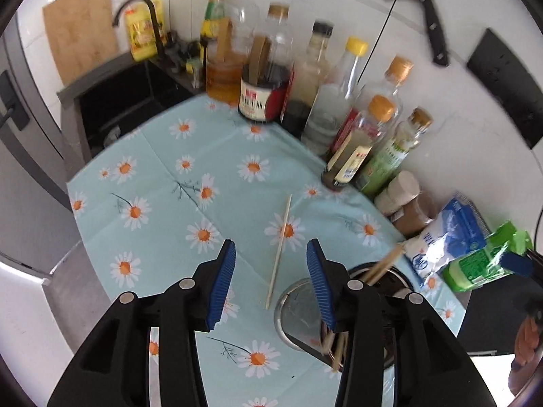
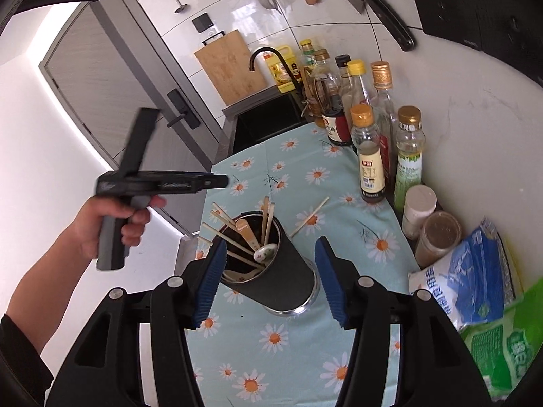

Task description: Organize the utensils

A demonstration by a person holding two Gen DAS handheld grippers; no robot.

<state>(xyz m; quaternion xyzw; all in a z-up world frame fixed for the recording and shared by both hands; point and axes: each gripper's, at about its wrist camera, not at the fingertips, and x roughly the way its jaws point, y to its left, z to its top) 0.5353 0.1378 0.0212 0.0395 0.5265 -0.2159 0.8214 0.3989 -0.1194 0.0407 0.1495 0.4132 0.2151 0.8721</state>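
Step in hand: I judge I'm between pickups; one loose chopstick [image 1: 279, 250] lies on the daisy-print tabletop [image 1: 163, 183], left of the holder and not touching it.

Left tool [image 1: 270, 283]: released, jaws apart with nothing between the pads; it hangs over the chopstick, angled down.

Right tool [image 2: 268, 279]: released; its pads stand either side of the black utensil holder [image 2: 285, 278] without pressing on it, as far as I can tell.

Left hand [image 2: 101, 227]: seen from the right wrist view, gripping its tool's handle at the left, out past the tabletop's edge.

Holder contents: several chopsticks [image 2: 234, 237] leaning left and far, a wooden spoon [image 2: 247, 234], a white ceramic spoon [image 2: 266, 252]. It sits in a steel base [image 1: 295, 318].

Next move: I'd bring the left tool's pads either side of the stick, clench at mid-length, lift, and drop it in the holder.

Far and right edge: bottles [image 2: 368, 159], two jars [image 2: 437, 234], bagged goods [image 2: 475, 274]; their contents are not my concern.
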